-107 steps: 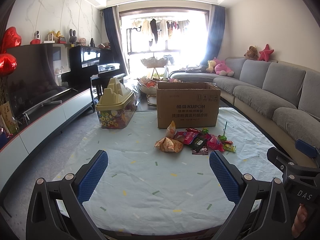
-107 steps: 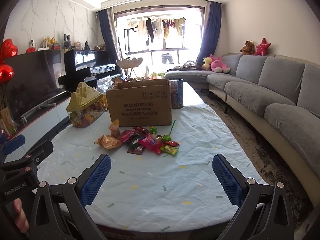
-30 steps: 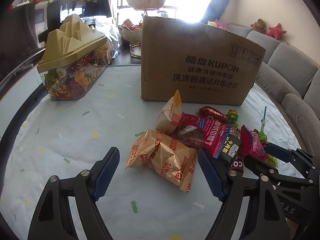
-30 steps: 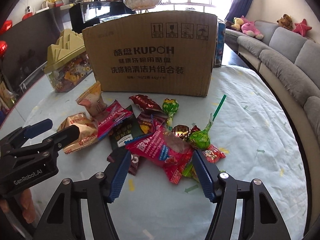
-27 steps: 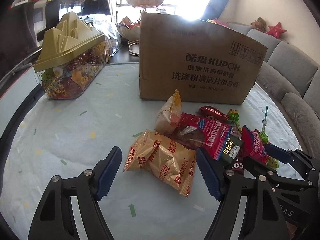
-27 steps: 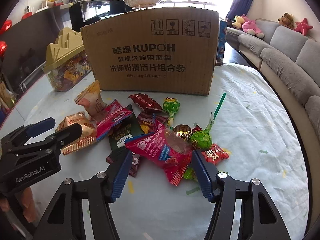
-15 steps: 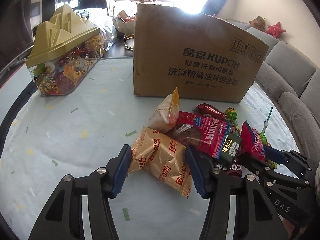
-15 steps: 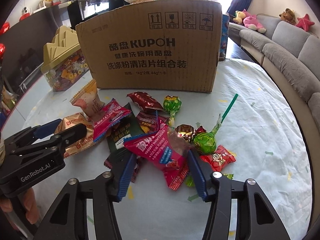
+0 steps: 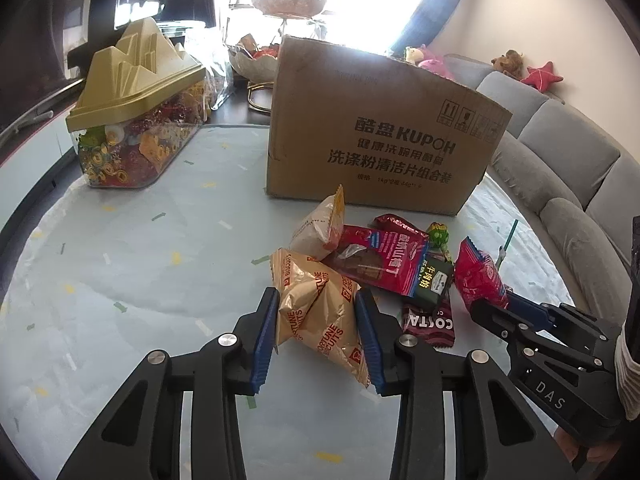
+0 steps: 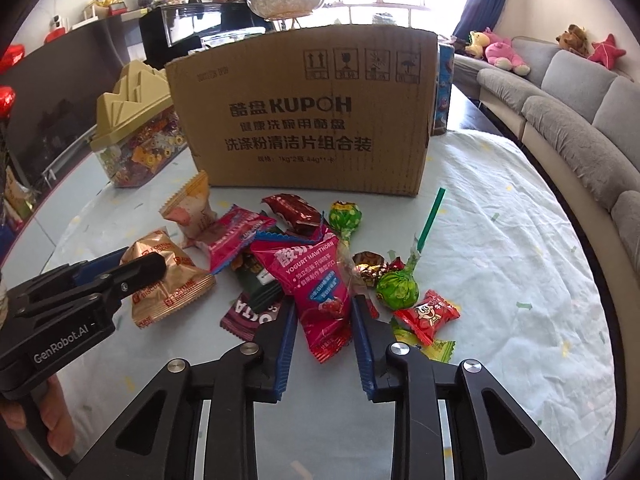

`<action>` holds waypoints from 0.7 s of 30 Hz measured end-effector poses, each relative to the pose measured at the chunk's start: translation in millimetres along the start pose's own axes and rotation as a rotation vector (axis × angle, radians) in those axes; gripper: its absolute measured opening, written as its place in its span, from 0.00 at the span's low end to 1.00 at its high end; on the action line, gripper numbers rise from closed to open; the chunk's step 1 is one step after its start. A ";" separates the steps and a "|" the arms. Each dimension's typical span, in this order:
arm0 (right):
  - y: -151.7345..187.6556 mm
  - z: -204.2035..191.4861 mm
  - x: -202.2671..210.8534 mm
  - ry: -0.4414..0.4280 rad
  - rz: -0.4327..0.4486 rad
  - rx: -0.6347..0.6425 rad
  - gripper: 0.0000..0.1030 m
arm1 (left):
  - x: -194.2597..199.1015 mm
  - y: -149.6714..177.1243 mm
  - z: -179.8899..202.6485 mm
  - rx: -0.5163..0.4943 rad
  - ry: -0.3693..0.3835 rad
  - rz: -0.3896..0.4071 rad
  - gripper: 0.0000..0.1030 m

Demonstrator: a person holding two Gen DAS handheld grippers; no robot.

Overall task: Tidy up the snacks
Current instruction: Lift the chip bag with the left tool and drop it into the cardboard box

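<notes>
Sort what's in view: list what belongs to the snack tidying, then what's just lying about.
Job: gold crinkly fortune-biscuit packet in left gripper; pink yogurt-hawthorn packet in right gripper; brown cardboard box.
Lying about: gold-lidded clear candy container; grey fabric sofa.

From my left wrist feed, the dark COSTA packet (image 9: pixel 430 322) is half buried under the green packet (image 9: pixel 434 286) at its 12 o'clock. On the right wrist feed I can't see inside the cardboard box (image 10: pixel 304 120), which hides most of the blue canister (image 10: pixel 442 92) behind it, and a flat green wrapper (image 10: pixel 434 346) is mostly under the red candy (image 10: pixel 428 314).
</notes>
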State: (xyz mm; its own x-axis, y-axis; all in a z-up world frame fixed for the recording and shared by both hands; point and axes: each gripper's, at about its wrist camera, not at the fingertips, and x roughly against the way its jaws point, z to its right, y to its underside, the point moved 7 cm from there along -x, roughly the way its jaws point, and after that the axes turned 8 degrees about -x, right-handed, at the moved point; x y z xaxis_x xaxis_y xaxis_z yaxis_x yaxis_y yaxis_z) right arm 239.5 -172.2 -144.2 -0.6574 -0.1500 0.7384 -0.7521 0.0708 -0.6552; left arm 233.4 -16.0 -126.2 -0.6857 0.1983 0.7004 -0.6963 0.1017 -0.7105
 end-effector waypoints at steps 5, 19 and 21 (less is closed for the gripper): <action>0.0 -3.3 12.0 -0.028 0.024 -0.017 0.27 | 17.7 -3.3 2.8 -0.014 -0.010 0.037 0.37; -49.3 -12.2 52.4 -0.093 0.141 -0.026 0.27 | 51.8 -64.2 11.7 -0.056 0.030 0.164 0.37; -60.2 -14.0 55.7 -0.100 0.161 -0.022 0.27 | 53.7 -78.7 13.3 -0.073 0.030 0.186 0.37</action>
State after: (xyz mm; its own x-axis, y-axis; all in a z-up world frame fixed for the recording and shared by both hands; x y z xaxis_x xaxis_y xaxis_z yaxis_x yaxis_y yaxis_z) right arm 247.5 -171.0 -61.4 -0.7625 -0.2324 0.6037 -0.6388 0.1230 -0.7595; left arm 248.5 -26.3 -31.8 -0.7936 0.2495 0.5549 -0.5402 0.1305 -0.8313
